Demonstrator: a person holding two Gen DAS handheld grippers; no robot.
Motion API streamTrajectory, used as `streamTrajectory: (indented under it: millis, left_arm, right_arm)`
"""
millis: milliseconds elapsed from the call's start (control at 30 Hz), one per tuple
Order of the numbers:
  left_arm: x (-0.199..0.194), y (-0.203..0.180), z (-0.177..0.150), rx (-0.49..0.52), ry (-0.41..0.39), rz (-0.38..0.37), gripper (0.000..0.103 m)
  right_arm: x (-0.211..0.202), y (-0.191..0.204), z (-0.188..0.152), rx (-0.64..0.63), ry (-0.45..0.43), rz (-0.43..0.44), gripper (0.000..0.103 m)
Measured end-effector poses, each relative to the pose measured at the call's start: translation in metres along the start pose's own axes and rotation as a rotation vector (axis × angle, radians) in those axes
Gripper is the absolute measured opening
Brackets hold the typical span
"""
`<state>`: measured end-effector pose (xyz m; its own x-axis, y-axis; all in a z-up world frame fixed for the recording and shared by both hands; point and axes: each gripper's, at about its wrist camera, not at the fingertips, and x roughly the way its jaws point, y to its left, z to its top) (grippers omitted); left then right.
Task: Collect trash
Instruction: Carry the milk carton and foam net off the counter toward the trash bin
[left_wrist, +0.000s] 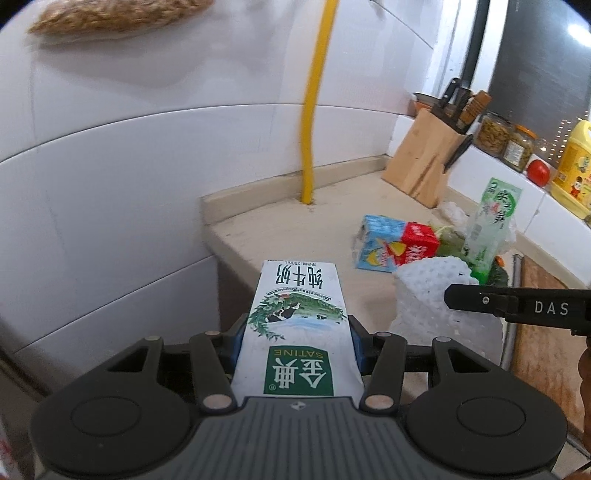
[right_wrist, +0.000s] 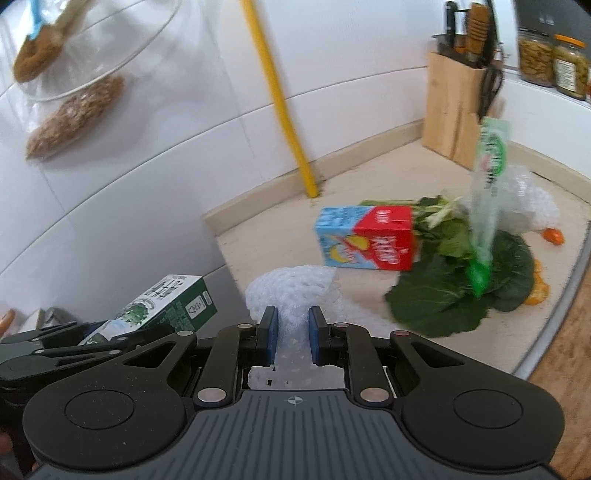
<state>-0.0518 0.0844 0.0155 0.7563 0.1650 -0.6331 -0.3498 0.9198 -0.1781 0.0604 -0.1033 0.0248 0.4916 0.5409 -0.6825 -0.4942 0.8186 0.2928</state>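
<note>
Two cartons (left_wrist: 300, 325) (right_wrist: 365, 242) | one foam net (right_wrist: 291, 291) | jars (right_wrist: 550, 61), perhaps two

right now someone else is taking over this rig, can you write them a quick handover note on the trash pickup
Left claw: shut on the white and green milk carton, held off the counter.
Right claw: shut on the white foam net.
On the counter: the blue and red juice carton lying on its side, leafy greens, a green and clear plastic wrapper, orange peel bits, more clear plastic.
Done: two pieces picked up, neither dropped off yet. No bin is in view.
Left: bin both, then clear the rest.
</note>
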Motion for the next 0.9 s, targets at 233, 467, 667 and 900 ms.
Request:
streamTrajectory:
  millis: [233, 467, 667, 900]
  left_arm:
    - [-0.019, 0.024, -0.01, -0.03, -0.016, 0.07, 0.046]
    - [-0.029, 0.041, -0.018, -0.053, -0.02, 0.108, 0.046]
    - [-0.03, 0.05, -0.026, -0.065, -0.001, 0.123, 0.046]
    - [-0.028, 0.06, -0.03, -0.079, 0.016, 0.137, 0.046]
  right_arm:
    - [0.014, 0.031, -0.006, -0.05, 0.02, 0.076, 0.023]
    - [0.024, 0.057, -0.013, -0.09, 0.05, 0.134, 0.023]
    - [0.035, 0.076, -0.02, -0.117, 0.074, 0.162, 0.023]
    - [0.051, 0.089, -0.028, -0.132, 0.117, 0.174, 0.023]
